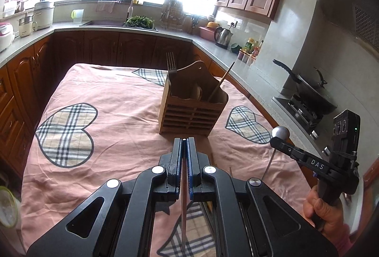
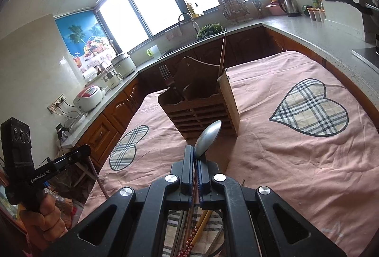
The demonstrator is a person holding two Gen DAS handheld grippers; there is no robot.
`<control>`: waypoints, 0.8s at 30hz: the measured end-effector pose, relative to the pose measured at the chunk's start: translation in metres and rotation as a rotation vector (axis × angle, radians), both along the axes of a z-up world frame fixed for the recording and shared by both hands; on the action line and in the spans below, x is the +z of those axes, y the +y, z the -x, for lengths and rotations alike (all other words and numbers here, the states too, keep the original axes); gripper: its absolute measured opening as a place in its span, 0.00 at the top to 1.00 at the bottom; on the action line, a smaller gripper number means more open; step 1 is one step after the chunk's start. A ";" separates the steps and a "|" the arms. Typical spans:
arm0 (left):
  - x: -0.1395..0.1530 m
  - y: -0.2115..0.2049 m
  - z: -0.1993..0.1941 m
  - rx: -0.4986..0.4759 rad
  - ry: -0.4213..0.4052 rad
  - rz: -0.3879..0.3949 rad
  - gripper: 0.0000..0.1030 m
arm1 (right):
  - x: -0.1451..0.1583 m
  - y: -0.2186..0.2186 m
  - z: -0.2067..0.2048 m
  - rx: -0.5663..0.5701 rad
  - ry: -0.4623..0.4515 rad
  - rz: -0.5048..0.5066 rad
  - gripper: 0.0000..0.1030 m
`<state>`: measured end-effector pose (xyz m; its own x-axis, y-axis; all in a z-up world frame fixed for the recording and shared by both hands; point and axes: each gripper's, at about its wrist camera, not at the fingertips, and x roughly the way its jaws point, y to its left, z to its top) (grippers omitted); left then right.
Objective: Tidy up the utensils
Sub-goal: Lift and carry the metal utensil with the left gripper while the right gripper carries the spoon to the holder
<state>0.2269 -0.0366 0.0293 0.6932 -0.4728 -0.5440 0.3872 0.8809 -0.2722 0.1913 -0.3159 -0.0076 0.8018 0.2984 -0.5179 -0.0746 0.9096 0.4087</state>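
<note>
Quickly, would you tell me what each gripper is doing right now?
Left gripper: closed on a thin chopstick.
Right gripper: closed on a metal spoon.

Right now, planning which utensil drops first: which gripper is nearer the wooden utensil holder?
Right, narrowly. The right gripper, clamping a spoon, sits just before the wooden utensil holder; the left gripper, pinching a chopstick, sits slightly farther back.
</note>
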 end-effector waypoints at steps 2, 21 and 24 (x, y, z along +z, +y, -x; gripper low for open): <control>0.004 0.004 0.003 0.011 -0.016 0.014 0.97 | 0.005 0.002 0.003 -0.002 -0.016 0.009 0.97; 0.037 0.024 -0.004 0.082 -0.131 0.158 0.97 | 0.022 -0.004 0.000 -0.059 -0.155 0.041 0.97; 0.045 0.023 -0.012 0.087 -0.148 0.163 0.97 | 0.026 -0.005 -0.007 -0.073 -0.177 0.058 0.97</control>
